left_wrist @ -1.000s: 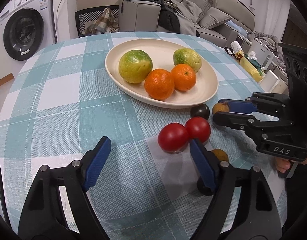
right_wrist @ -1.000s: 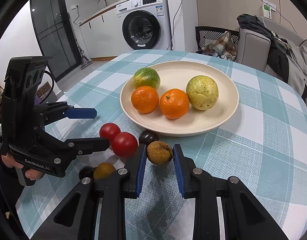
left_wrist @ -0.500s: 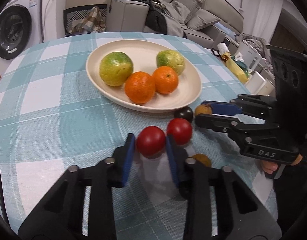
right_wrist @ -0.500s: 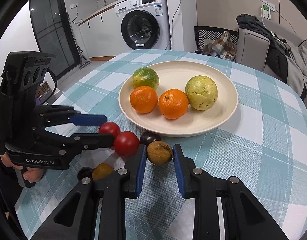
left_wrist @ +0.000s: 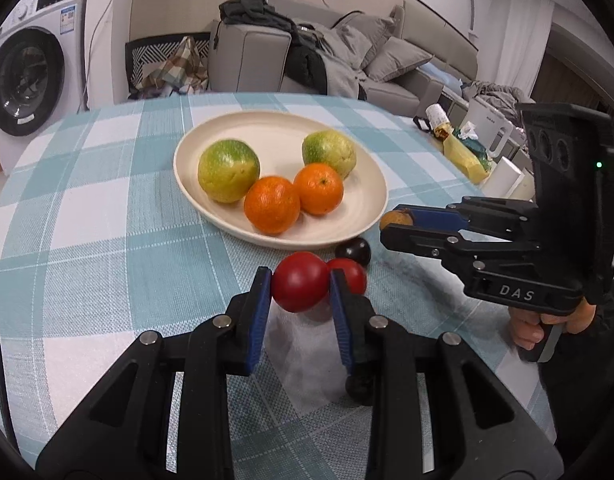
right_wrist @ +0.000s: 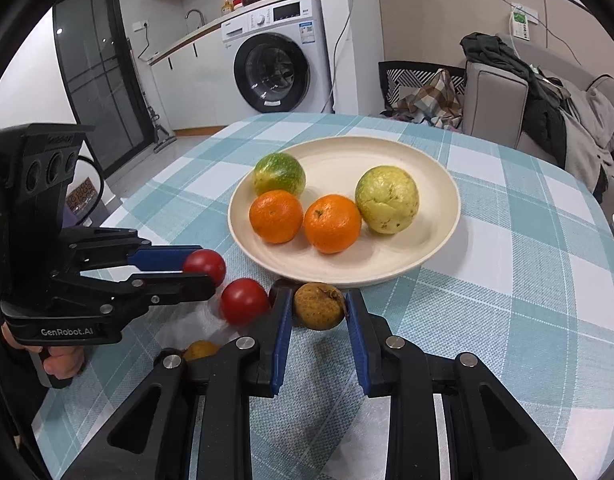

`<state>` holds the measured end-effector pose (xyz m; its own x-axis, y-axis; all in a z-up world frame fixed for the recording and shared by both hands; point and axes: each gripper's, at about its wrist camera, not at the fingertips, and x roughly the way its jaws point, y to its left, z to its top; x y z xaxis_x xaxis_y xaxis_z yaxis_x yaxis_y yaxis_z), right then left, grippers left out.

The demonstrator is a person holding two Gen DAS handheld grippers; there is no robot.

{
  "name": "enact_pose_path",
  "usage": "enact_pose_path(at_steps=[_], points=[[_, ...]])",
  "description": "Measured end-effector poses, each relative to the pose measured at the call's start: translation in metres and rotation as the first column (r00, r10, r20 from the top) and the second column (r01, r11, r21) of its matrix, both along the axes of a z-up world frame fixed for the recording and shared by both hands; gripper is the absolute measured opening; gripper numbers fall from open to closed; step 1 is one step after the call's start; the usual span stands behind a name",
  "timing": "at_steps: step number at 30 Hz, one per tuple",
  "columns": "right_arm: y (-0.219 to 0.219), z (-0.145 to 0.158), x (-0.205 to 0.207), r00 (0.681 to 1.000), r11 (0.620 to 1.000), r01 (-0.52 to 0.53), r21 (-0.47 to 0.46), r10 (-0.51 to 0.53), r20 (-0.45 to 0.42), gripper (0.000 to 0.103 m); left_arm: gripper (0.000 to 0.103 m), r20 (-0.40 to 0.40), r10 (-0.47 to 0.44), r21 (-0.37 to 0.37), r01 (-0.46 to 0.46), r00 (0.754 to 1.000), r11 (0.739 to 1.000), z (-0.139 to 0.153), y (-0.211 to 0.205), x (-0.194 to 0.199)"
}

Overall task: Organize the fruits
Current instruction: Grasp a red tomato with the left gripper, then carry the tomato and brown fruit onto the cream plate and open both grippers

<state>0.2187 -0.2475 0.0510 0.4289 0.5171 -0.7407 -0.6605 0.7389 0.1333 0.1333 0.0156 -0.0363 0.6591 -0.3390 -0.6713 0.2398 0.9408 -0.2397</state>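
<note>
White lettering "DAS" on the black body of the right gripper (left_wrist: 399,226), seen from the left wrist; "GenRobot.AI" printed on the side of the left gripper (right_wrist: 205,272), seen from the right wrist. Small blue-and-white stickers on the front of the washing machine (right_wrist: 277,54), too small to read. Left gripper's blue pads clamped on a red tomato (left_wrist: 300,287), having just closed onto it, the tomato raised just off the checked teal-and-white tablecloth (left_wrist: 87,240). Right gripper's pads pressed on both sides of a brown, rough-skinned round fruit (right_wrist: 319,306), close to the near rim of the cream plate (right_wrist: 447,196). On the plate: two oranges (right_wrist: 333,223) touching each other, a green-yellow round fruit (right_wrist: 280,174) behind the left one, a pale yellow-green guava-like fruit (right_wrist: 387,199) beside the right one. Still on the cloth just in front of the plate: a second red tomato (right_wrist: 244,301), a dark purple fruit (left_wrist: 353,250) touching the plate's edge, mostly hidden behind the right gripper's left finger in the right wrist view, and another small brown fruit (right_wrist: 201,350) partly hidden behind that gripper's frame. Bare fingers (left_wrist: 527,330) wrapped round the right gripper's handle. Beyond the table: grey sofa (left_wrist: 387,64) heaped with dark clothes, plaid cloth over a chair, white kettle (left_wrist: 489,132) and yellow packet at the far right, glass door and sink counter to the left of the washing machine.
</note>
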Motion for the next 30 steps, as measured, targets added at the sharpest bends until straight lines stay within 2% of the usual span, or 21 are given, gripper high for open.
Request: enact_pose_path(at_steps=[8, 15, 30], points=[[-0.012, 0.011, 0.01, 0.994, 0.992, 0.098, 0.077, -0.101, 0.033, 0.028, 0.026, 0.067, 0.056, -0.019, -0.055, 0.996, 0.998, 0.013, 0.006, -0.002], [-0.019, 0.016, 0.022, 0.985, 0.973, 0.172, 0.153, -0.174, -0.003, 0.028, 0.026, 0.076, 0.077, -0.007, -0.077, 0.994, 0.997, 0.013, 0.0, 0.011], [-0.013, 0.008, 0.031, 0.98, 0.968, 0.196, 0.154, -0.188, -0.064, 0.028, 0.026, 0.042, 0.033, 0.027, -0.034, 0.999, 0.999, 0.006, -0.022, 0.036]])
